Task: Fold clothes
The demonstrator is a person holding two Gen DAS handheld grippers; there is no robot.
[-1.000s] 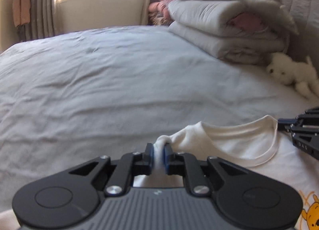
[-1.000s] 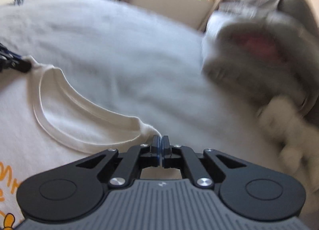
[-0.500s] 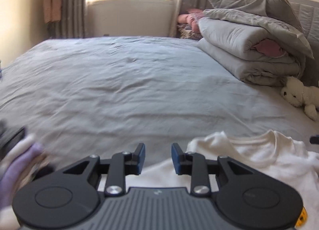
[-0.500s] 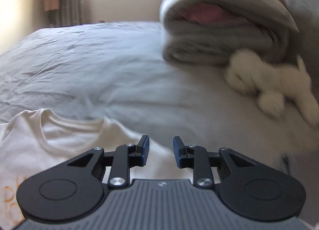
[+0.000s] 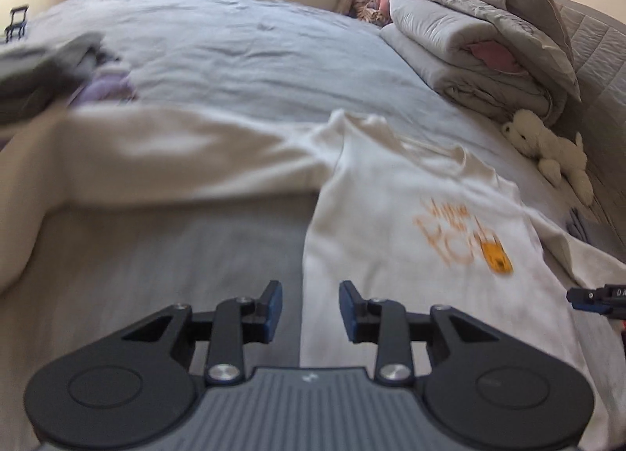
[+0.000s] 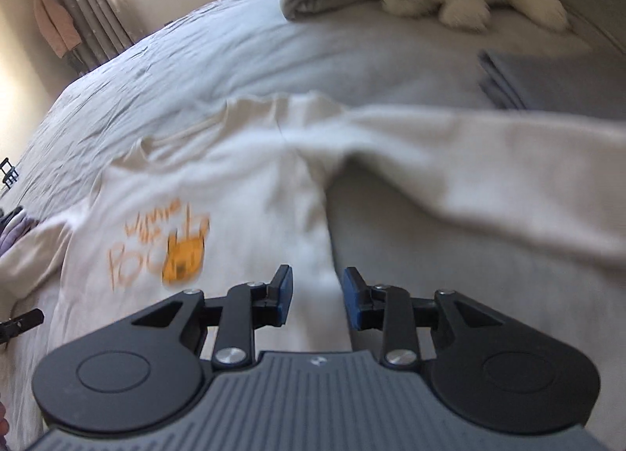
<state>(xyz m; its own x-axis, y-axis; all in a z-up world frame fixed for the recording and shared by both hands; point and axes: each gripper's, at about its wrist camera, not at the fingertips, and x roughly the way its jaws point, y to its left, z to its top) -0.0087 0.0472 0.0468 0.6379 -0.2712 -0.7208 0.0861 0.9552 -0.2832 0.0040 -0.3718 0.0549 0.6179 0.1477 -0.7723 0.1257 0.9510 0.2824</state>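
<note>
A cream long-sleeved shirt (image 5: 411,216) with an orange print lies face up on the grey bed sheet (image 5: 234,44), sleeves spread out to both sides. My left gripper (image 5: 309,308) hovers over the shirt's left side edge below the sleeve; its jaws are opening and nothing is between them. My right gripper (image 6: 317,296) hangs over the shirt (image 6: 219,184) at its right side edge under the other sleeve (image 6: 489,161), jaws opening, empty. The right gripper's tip (image 5: 594,296) shows at the left view's right edge.
Folded grey duvets (image 5: 477,44) and a white plush toy (image 5: 547,145) lie by the padded headboard. A heap of grey and lilac clothes (image 5: 58,75) sits at the left. A folded grey-blue cloth (image 6: 547,79) lies right of the shirt. Window and curtains stand beyond the bed.
Both grippers let go of the shirt's shoulders, opened, and drew back from the collar toward the shirt's lower sides. The whole front with its print and both sleeves now shows.
</note>
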